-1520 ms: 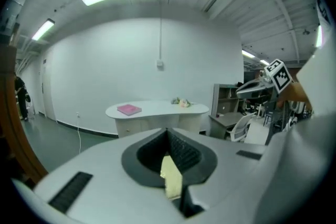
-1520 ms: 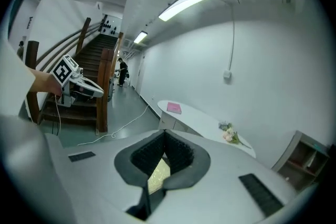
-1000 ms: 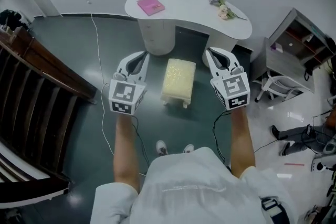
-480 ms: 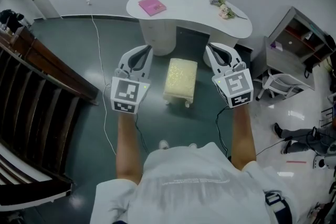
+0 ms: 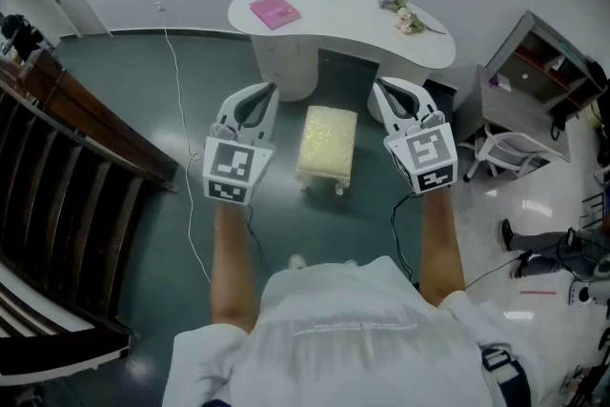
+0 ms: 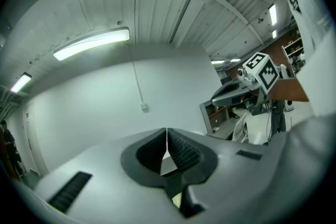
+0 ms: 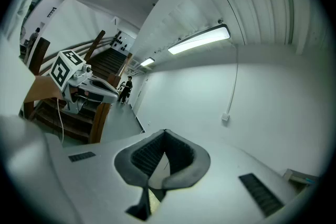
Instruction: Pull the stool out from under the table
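Note:
The stool (image 5: 326,146), with a pale yellow cushion and white legs, stands on the dark floor just in front of the white curved table (image 5: 343,14), out from under its top. My left gripper (image 5: 255,92) hovers to the stool's left, shut and holding nothing. Level with it on the stool's right is my right gripper (image 5: 393,91), also shut and empty. In the left gripper view the jaws (image 6: 167,132) meet with no gap, and the right gripper's marker cube (image 6: 261,72) shows beyond. The right gripper view shows its jaws (image 7: 165,136) pressed together too.
A pink book (image 5: 274,11) and a small bunch of flowers (image 5: 405,17) lie on the table. A wooden staircase (image 5: 57,167) runs along the left. A grey shelf unit (image 5: 543,81) and white chair (image 5: 505,152) stand at right. A cable (image 5: 179,100) trails on the floor.
Both grippers have shifted slightly toward the table and stay shut. The person's feet, plain a second ago, are now mostly hidden under the torso. The stool has not moved.

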Available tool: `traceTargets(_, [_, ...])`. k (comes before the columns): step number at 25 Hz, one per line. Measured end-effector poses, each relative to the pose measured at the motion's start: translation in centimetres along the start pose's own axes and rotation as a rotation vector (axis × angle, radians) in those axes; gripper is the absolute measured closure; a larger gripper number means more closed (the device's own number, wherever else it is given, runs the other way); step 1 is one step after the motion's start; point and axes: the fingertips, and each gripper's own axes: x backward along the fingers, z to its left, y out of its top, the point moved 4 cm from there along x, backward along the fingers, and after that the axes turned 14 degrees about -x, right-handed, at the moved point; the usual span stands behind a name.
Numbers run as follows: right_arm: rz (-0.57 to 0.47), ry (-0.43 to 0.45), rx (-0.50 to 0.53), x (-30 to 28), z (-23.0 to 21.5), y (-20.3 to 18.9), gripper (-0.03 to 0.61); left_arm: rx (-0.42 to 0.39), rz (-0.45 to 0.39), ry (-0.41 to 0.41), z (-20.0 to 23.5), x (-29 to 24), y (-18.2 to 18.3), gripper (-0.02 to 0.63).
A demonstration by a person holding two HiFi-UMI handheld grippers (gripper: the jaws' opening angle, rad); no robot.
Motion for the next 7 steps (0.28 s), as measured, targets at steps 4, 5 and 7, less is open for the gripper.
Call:
traceTargets(4, [-0.003,-0.005,-0.002,0.19,0.15,0.16,0.563,-0.003,-0.002,-0.009,-0.01,0.24,0.16,0.595])
traceTargets(5, [-0.007,-0.004,-0.006,0.21,0.17,0.23,0.563,0.0,-0.001,-0.006,0.04,0.24,0.16,0.595])
traceTargets(7, [-0.018,-0.002,-0.017,0.22,0.18,0.36,0.563,0.008,0.005,0.003,0.2,0.21,0.09,0.595])
